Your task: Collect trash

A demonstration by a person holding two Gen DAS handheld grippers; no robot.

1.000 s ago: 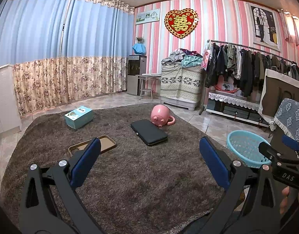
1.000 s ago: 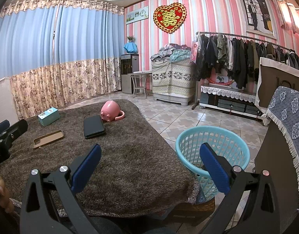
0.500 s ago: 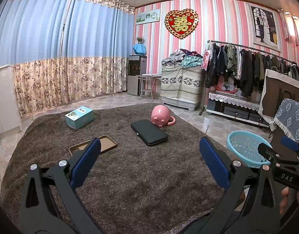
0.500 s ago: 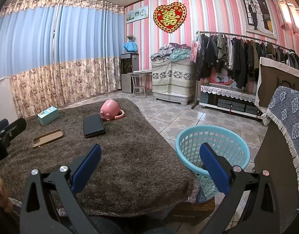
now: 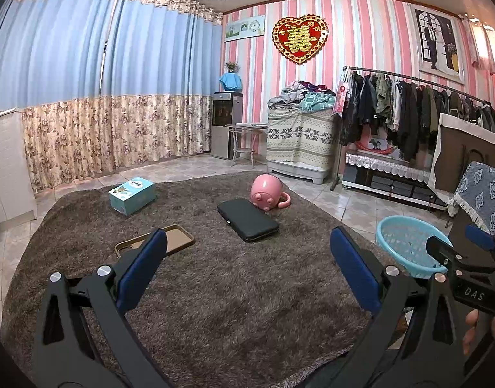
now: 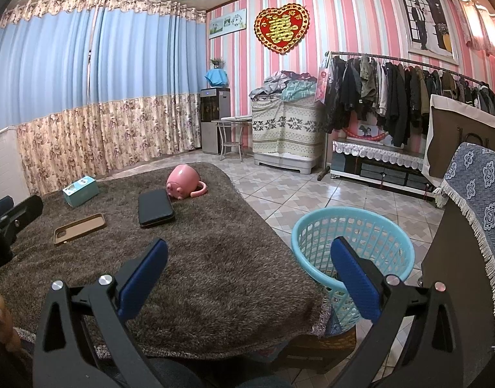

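Observation:
A brown shaggy rug (image 5: 215, 291) carries a teal box (image 5: 132, 194), a brown phone case (image 5: 155, 244), a black case (image 5: 247, 220) and a tipped pink pig mug (image 5: 267, 191). A light-blue plastic basket (image 6: 352, 249) stands on the tiles off the rug's right edge; it also shows in the left wrist view (image 5: 409, 245). My left gripper (image 5: 246, 270) is open and empty above the near part of the rug. My right gripper (image 6: 247, 271) is open and empty over the rug's right edge, beside the basket.
A clothes rack (image 6: 409, 97) with dark coats and a low cabinet stand at the back right. A covered stack of laundry (image 6: 286, 126) and a water dispenser (image 6: 215, 119) stand along the far wall. A blue patterned cloth (image 6: 477, 213) hangs on furniture at the right.

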